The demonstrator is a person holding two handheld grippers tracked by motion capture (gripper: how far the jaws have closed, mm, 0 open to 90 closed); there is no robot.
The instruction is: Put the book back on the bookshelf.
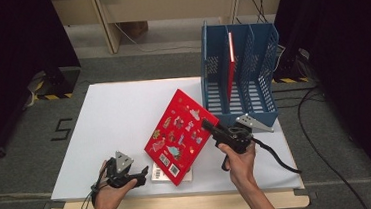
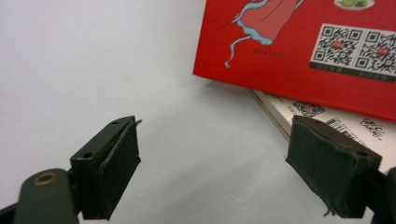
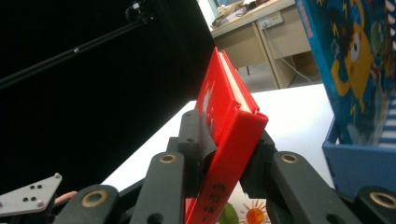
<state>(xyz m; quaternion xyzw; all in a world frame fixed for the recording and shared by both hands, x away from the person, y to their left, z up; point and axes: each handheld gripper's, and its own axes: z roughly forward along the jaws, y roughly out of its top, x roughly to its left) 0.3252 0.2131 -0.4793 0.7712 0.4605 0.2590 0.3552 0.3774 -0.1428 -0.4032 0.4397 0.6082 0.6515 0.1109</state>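
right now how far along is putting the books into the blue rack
Done: one red book stands in the blue rack. In hand: the right gripper clamps the red picture book, tilted off the table. Left: racking it, then the white book by the open left gripper.

A high camera looks forward and down over the white rectangular table. Two gripper cameras sit close (each low behind its own black jaws); all three views share the red illustrated hardcover book.
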